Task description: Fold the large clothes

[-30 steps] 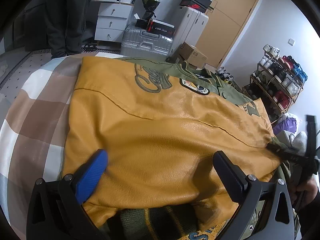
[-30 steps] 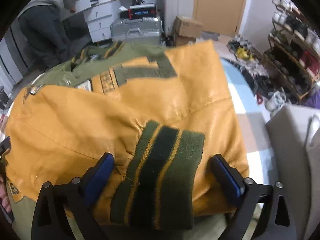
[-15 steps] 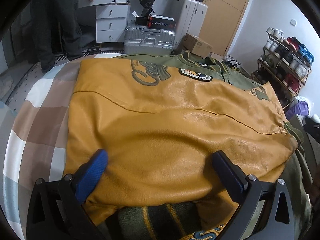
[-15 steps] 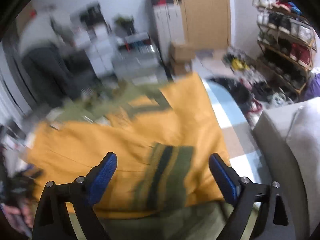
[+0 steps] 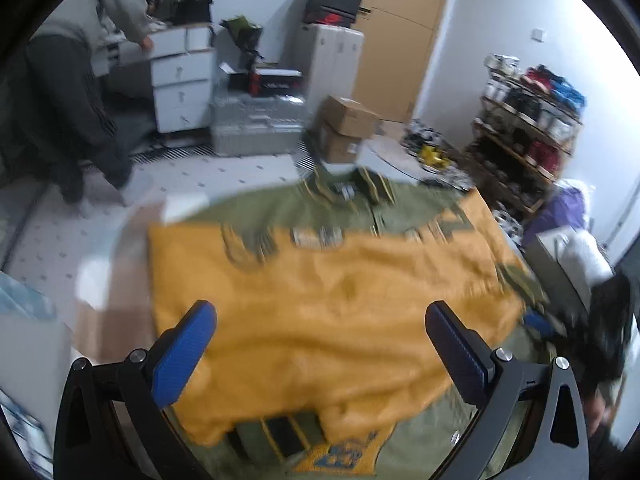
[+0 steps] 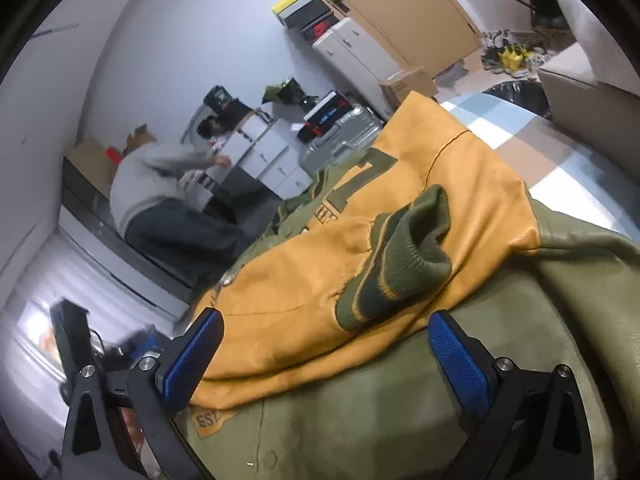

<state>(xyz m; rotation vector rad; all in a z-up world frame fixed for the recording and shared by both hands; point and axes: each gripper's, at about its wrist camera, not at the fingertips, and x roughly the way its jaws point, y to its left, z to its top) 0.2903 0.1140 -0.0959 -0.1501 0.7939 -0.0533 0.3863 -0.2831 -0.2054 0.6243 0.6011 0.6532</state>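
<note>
Jacket: the green-and-mustard jacket [image 5: 320, 308] lay spread on the checked bed cover [image 5: 108, 280], filling the lower middle of the left wrist view, collar toward the far edge, mustard sleeves folded across the green body.
Cuff: a ribbed green cuff [image 6: 404, 256] with mustard stripes lay on the folded sleeve at the centre of the right wrist view.
Left claw: the left claw [image 5: 320, 344] stood wide apart above the jacket — nothing between its blue pads, nothing held.
Right claw: the right claw [image 6: 326, 344] was opening, its jaws wide either side of the sleeve's edge, pads not pressing on the cloth.
Drawer unit: a white drawer unit [image 5: 182, 80] at upper left, drawers closed; a person [image 5: 76, 80] bent over its top.
Suitcase: a silver suitcase [image 5: 256, 124] shut, a shoebox [image 5: 276, 80] on it.
Cardboard boxes: two cardboard boxes [image 5: 344, 128] stacked and closed — contents hidden.
Shoe rack: a shoe rack [image 5: 528, 120] at right, its shelves full of shoes.
</note>
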